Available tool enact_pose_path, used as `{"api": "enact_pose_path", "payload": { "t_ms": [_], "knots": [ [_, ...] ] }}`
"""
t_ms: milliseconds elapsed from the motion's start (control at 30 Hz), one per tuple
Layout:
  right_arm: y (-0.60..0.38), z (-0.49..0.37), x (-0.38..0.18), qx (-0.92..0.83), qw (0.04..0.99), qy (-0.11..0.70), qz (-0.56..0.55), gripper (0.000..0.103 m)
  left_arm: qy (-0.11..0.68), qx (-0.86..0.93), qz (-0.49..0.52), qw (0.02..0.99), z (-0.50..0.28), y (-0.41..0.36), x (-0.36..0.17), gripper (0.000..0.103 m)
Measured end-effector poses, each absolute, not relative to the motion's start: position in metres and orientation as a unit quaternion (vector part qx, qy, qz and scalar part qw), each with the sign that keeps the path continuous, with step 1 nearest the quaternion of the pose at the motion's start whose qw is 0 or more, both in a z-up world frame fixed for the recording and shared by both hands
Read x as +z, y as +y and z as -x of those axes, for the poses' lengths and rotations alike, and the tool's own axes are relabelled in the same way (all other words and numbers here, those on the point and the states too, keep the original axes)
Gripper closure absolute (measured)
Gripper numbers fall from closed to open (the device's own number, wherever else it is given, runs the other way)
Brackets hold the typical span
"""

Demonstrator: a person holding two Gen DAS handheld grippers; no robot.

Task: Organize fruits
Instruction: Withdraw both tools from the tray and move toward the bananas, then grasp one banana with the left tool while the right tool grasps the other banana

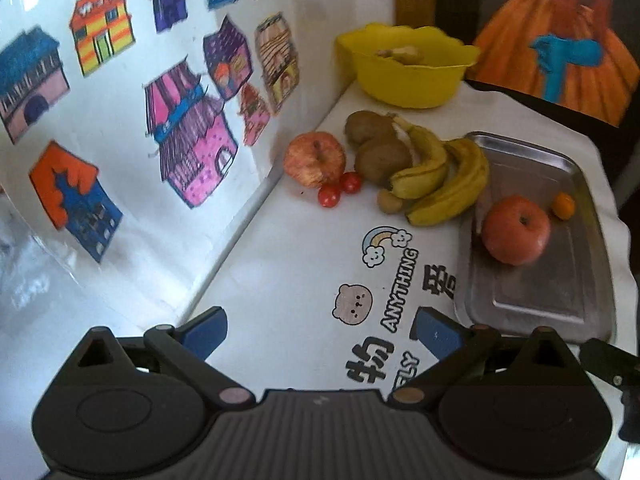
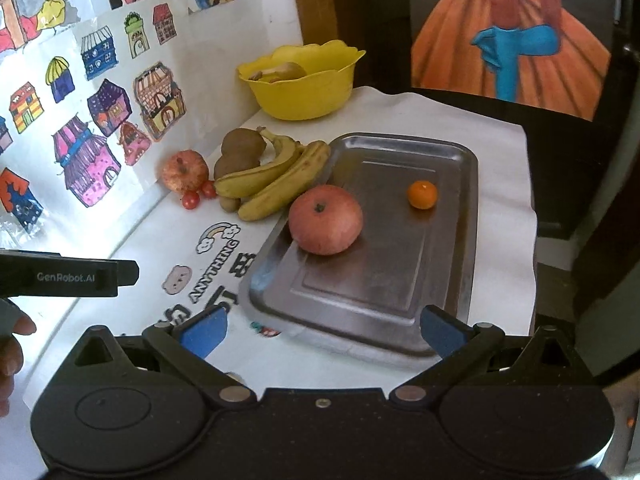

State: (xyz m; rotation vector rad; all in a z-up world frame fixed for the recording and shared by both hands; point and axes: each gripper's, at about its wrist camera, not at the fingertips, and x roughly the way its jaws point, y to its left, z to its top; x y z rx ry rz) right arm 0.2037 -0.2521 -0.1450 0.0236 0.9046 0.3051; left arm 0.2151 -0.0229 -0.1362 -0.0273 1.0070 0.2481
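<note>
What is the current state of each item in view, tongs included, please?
Left tongs: open, empty.
Right tongs: open, empty.
Metal tray: holds two fruits.
Large apple: on tray.
Small orange: on tray.
Bananas: on the cloth, beside tray.
Second apple: on the cloth, by wall.
Yellow bowl: upright, something inside.

Bright daylight from the left, washing out the drawings wall (image 1: 120, 120). Soft glare on the steel tray (image 2: 400, 280). Fisheye-bent, dark corners, slight blur.
</note>
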Motion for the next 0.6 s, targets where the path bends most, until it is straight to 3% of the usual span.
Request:
{"api": "enact_pose_path", "payload": {
  "t_ms": [267, 600],
  "knots": [
    [-0.279, -0.255, -0.153, 0.19, 0.893, 0.408, -0.025, 0.001, 0.475, 0.162, 0.036, 0.864, -0.237, -0.031, -0.146, 0.0],
    [-0.266, -0.297, -0.157, 0.181, 0.906, 0.379, -0.059, 0.001, 0.455, 0.074, 0.005, 0.887, -0.29, -0.015, -0.156, 0.0]
  ]
}}
